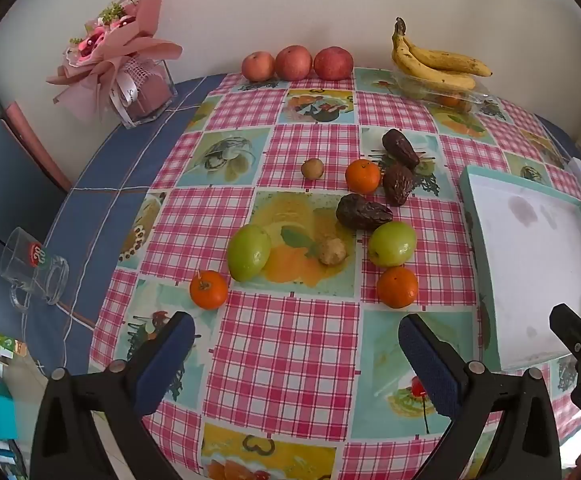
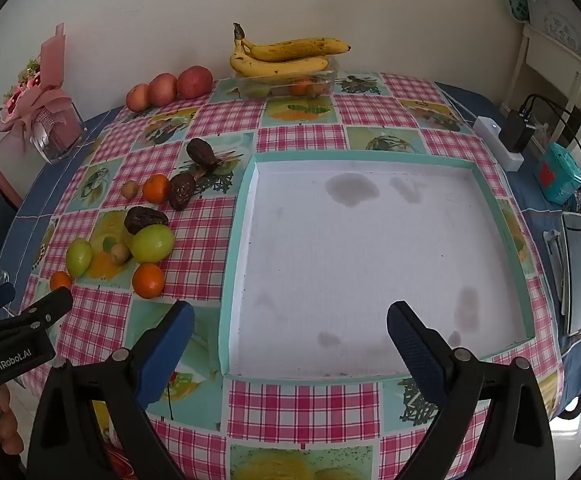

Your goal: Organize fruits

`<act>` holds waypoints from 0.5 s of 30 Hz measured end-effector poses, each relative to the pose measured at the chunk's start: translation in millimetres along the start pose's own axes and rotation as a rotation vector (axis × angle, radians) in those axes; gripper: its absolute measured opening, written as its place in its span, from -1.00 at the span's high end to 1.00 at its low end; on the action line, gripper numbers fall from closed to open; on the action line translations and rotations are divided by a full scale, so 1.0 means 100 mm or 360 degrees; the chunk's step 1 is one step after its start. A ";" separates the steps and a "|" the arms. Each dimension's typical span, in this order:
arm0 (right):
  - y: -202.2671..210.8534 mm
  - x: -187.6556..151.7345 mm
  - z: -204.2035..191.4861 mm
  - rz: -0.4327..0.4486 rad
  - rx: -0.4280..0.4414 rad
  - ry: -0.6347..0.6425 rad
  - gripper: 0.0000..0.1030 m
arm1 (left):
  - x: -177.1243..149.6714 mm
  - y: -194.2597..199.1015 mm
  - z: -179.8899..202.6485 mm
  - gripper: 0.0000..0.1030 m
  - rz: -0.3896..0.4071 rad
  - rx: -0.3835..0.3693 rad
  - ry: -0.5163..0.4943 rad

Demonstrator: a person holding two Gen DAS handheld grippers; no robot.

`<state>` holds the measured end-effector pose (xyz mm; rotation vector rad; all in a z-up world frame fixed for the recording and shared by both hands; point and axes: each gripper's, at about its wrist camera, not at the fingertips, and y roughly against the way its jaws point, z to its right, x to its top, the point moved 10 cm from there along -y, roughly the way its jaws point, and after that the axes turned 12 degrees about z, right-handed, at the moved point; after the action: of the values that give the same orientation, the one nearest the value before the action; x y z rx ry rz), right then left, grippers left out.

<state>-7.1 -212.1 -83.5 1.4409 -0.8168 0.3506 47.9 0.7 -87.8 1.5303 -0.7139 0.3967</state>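
Both grippers, left gripper (image 1: 296, 354) and right gripper (image 2: 290, 344), hang wide open, holding nothing. Nothing is sorted yet: the shallow white tray with teal rim (image 2: 237, 240) lies bare, while the loose oranges, green fruits and dark dates (image 1: 364, 212) sit scattered at its nine o'clock.
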 end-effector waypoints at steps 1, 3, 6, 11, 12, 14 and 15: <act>0.00 0.00 0.00 0.0000 -0.0001 0.0001 -0.89 | 0.00 0.00 0.00 -1.00 0.0000 0.0000 0.0000; 0.00 0.00 0.00 0.0002 0.0000 0.0002 -0.89 | 0.00 0.00 0.00 -1.00 -0.0001 -0.0008 0.0002; 0.00 -0.01 0.00 -0.0001 -0.0005 0.0003 -0.89 | 0.00 0.01 0.01 -1.00 0.0004 -0.0011 -0.0003; -0.01 -0.01 0.00 0.0000 -0.0004 0.0003 -0.89 | -0.01 -0.01 0.00 -1.00 -0.0001 -0.0005 -0.0001; -0.01 -0.01 0.00 0.0000 -0.0004 0.0003 -0.89 | -0.01 -0.01 0.00 -1.00 0.0000 -0.0005 0.0000; -0.01 -0.01 0.00 0.0000 -0.0005 0.0004 -0.89 | -0.01 -0.01 0.01 -1.00 -0.0002 -0.0006 -0.0003; -0.01 -0.01 0.01 0.0000 -0.0005 0.0004 -0.89 | -0.01 -0.01 0.01 -1.00 -0.0001 -0.0006 -0.0003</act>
<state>-7.0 -212.6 -85.0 1.4372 -0.8150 0.3506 47.8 0.0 -89.6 1.5274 -0.7148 0.3932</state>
